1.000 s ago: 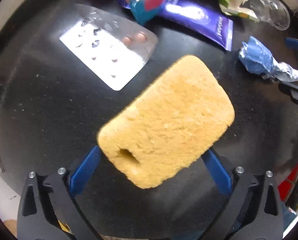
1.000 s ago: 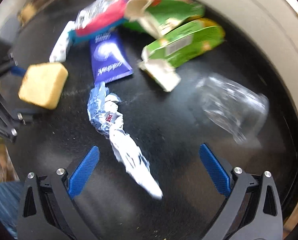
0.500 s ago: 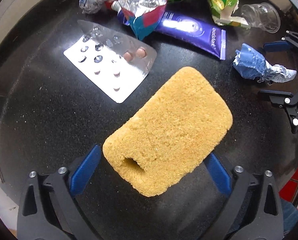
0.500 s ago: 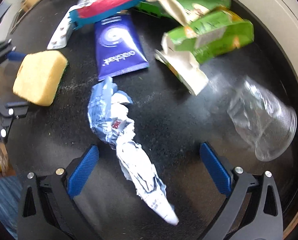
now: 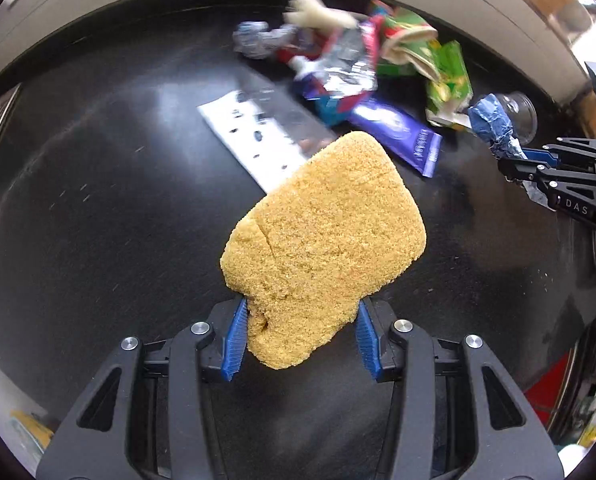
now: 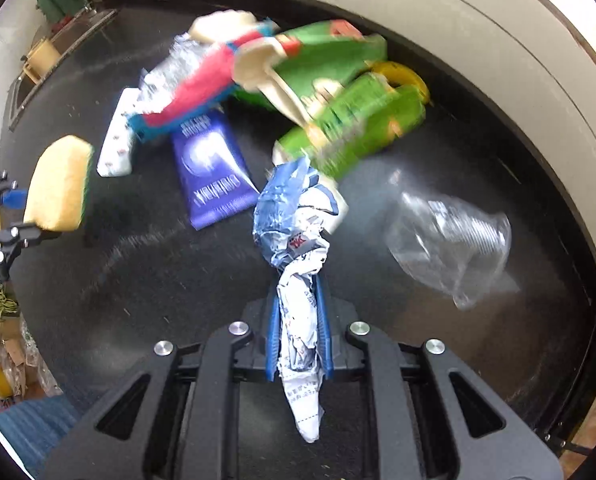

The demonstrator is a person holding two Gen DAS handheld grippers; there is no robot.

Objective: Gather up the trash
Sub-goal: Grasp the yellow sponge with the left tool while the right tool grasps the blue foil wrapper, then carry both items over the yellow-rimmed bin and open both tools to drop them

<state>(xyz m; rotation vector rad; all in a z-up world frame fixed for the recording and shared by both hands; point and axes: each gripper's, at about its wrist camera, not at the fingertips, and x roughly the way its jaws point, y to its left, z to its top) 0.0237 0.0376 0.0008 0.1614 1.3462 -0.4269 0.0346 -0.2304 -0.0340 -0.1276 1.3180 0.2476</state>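
A yellow sponge (image 5: pixel 321 248) hangs off the black tabletop (image 5: pixel 98 220), tilted. My left gripper (image 5: pixel 301 308) is closing on its near end, both blue pads pressed into the foam. The right wrist view shows the sponge (image 6: pixel 58 184) at the far left with its green backing. A crumpled blue-and-white wrapper (image 6: pixel 294 216) stands up between the pads of my right gripper (image 6: pixel 298 292), whose jaws are closing and pinch its lower twisted part. From the left wrist view the same wrapper (image 5: pixel 491 120) shows at the right edge, raised above the table.
Trash lies piled at the back: a silver blister pack (image 5: pixel 258 136), a purple tube (image 6: pixel 214 176), a red-and-foil snack bag (image 6: pixel 194 80) and green cartons (image 6: pixel 349 120). A clear plastic cup (image 6: pixel 453 240) lies on its side right of the wrapper. A pale wall borders the table.
Both grippers went from wide open to closed, the left on the sponge, the right on the wrapper. Both items have come up off the table, and the left hand has risen.
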